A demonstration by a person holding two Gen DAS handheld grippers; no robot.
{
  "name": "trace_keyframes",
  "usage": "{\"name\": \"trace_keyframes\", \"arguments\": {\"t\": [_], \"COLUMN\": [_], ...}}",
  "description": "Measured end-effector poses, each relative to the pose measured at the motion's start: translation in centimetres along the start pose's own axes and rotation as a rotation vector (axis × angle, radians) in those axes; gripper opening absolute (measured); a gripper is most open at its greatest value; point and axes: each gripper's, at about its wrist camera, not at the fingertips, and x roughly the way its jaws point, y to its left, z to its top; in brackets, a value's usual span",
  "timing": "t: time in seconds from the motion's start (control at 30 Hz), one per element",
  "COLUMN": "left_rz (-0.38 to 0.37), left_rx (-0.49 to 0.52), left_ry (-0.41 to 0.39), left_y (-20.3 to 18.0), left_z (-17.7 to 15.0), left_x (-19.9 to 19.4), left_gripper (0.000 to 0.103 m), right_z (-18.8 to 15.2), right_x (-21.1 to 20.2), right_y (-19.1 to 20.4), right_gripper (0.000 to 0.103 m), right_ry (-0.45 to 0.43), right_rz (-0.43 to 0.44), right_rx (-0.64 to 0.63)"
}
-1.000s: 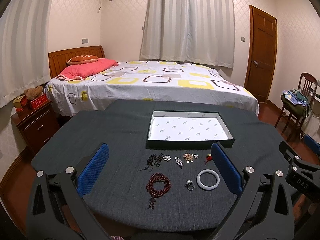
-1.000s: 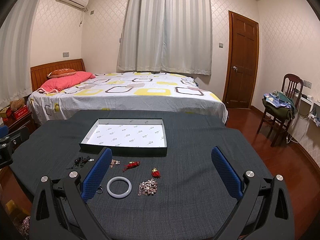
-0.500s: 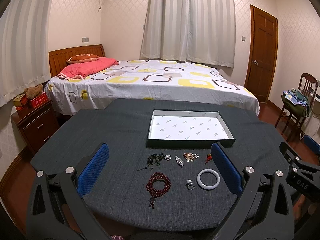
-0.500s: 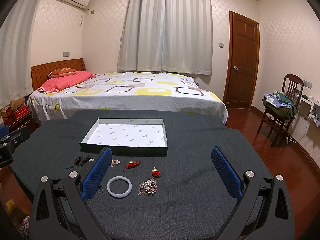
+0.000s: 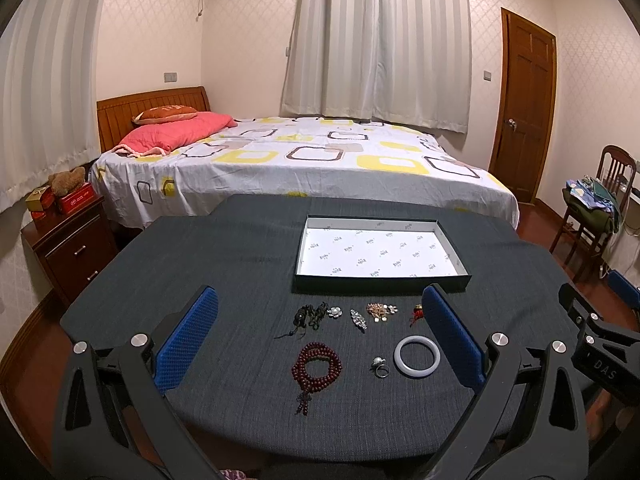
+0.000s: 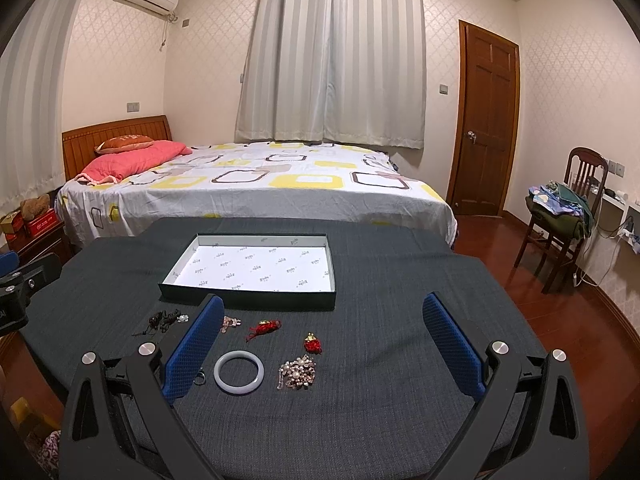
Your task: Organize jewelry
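1. Jewelry is laid out on the dark cloth of the counter (image 5: 224, 264), in front of a shallow open box (image 5: 382, 280) with a white printed lining.
2. Nearest the box, a row is seen in the left wrist view: a black cord piece (image 5: 308, 316), a small flower brooch (image 5: 334, 312), a silver brooch (image 5: 359, 319), a gold cluster (image 5: 381, 311) and a red charm (image 5: 417, 315).
3. Closer to the camera, a string of dark red beads (image 5: 317, 367), a ring (image 5: 380, 367) and a white bangle (image 5: 417, 356) are placed side by side, apart from one another.
4. In the right wrist view, a pearl brooch (image 6: 298, 373) is found just right of the bangle, with a red knot (image 6: 264, 327) and a second red charm (image 6: 313, 344) beyond it.
5. The left hand-held gripper (image 5: 320, 332) is held wide above the counter, with nothing between its blue pads.
6. The right hand-held gripper (image 6: 320, 342) is likewise spread wide and holds nothing.
7. A bed (image 6: 248, 188) is seen behind the counter.
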Motion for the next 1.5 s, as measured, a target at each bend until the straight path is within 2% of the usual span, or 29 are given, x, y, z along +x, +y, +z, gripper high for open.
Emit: {"name": "trace_keyframes", "arguments": {"t": [0.6, 0.8, 1.07, 1.3, 1.5], "left_rz": [-0.001, 0.009, -0.005, -0.088, -0.051], "left_rx": [0.002, 0.006, 0.011, -0.026, -0.007], "left_ry": [0.004, 0.022, 0.155, 0.322, 0.401], "left_y": [0.1, 0.7, 2.1, 2.4, 2.3], "left_z": [-0.2, -1.4, -4.5, -8.7, -11.0], "left_x": [0.1, 1.8, 7.6, 13.8, 17.3], "left_gripper": [0.1, 0.1, 0.099, 0.099, 0.099], "right_z": [-0.2, -1.6, -6.1, -9.6, -10.6], "right_x": [0.3, 1.9, 6.5, 10.2, 11.5], "right_y": [-0.1, -0.4, -1.0, -1.1, -1.3], "right_gripper": [0.097, 0.097, 0.097, 0.097, 0.097], "right_ry": [0.005, 0.015, 0.097, 0.221, 0.265], "right_rz": [0.01, 0.027, 0.028, 0.025, 0.028], "right_rx": [0.005, 0.018, 0.032, 0.028, 0.032]}}
